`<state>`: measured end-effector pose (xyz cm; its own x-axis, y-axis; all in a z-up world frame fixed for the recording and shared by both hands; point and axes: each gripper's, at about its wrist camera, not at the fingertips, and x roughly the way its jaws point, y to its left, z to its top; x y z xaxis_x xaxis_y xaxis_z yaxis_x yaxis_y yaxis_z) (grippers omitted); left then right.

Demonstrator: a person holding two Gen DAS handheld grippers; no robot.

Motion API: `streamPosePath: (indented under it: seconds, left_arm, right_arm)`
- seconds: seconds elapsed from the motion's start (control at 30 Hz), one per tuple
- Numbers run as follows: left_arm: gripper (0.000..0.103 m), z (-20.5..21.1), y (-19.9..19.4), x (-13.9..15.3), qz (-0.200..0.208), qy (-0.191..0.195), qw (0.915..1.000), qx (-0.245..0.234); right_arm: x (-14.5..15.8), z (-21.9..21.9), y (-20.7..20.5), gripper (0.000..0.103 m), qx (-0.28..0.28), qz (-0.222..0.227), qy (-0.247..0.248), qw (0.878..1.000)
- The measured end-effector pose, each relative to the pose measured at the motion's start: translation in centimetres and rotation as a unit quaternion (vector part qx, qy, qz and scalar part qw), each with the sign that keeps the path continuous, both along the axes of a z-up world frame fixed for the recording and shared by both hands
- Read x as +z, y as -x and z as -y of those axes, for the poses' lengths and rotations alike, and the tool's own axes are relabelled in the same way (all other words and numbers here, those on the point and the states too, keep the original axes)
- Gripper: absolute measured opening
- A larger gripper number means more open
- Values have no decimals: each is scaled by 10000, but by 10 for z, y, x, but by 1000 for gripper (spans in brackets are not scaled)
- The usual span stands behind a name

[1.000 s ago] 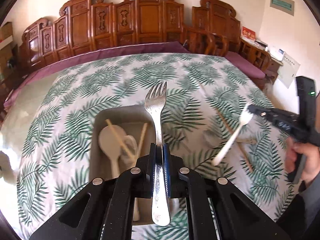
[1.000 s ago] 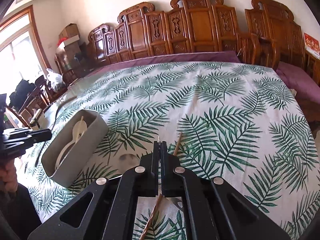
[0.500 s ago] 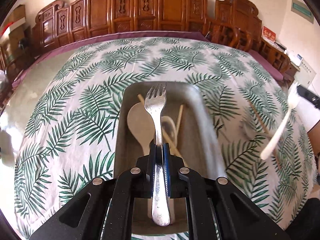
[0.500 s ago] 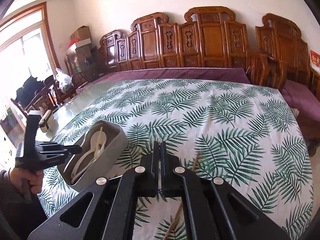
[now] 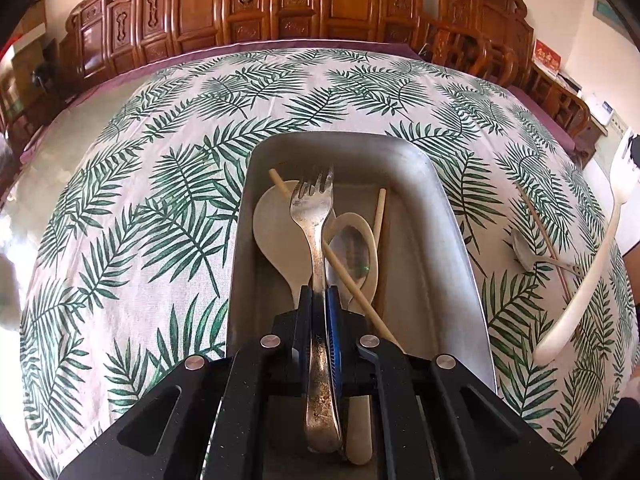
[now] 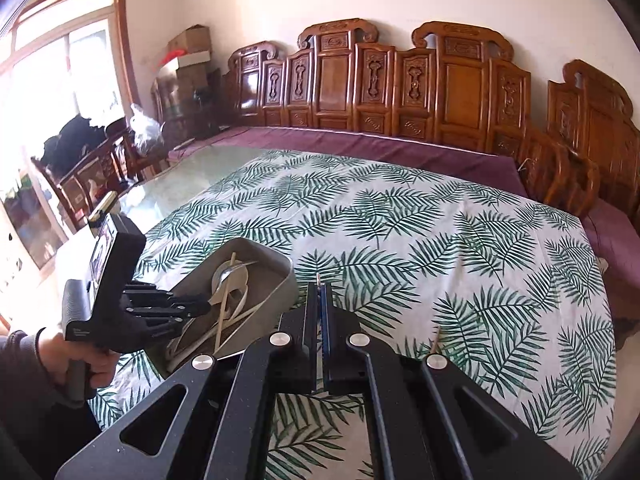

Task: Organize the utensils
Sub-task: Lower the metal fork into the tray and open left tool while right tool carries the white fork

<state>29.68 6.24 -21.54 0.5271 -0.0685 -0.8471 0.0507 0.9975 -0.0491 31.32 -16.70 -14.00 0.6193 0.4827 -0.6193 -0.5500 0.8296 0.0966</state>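
My left gripper is shut on a metal fork and holds it low over the grey tray. The tray holds a white spoon, another pale spoon and chopsticks. My right gripper is shut on a white plastic fork, which shows in the left wrist view, held in the air right of the tray. In the right wrist view only its thin tip shows between the jaws. The left gripper and tray show there at lower left.
A metal spoon and a chopstick lie on the leaf-print cloth right of the tray. Another chopstick tip shows by the right gripper. Carved wooden chairs line the table's far side.
My left gripper has moved over the tray and lowered the metal fork into it. My right gripper has lifted with the white fork and moved toward the tray.
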Motion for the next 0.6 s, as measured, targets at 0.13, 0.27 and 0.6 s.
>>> streamPosePath:
  seconds: [0.13,0.27,0.6]
  left_arm:
    - [7,-2,1,7,54,60,10000,-16]
    - [7,-7,7,21,253,144,9996,-59]
    - [17,-27,17,48,639,140,9979,33]
  right_arm:
    - [2,-18,1,2,96,-17,193,9998]
    - [8,-33,0,2,168,8,302,9994]
    - [1,-86,-13,2,583,-117,701,9958]
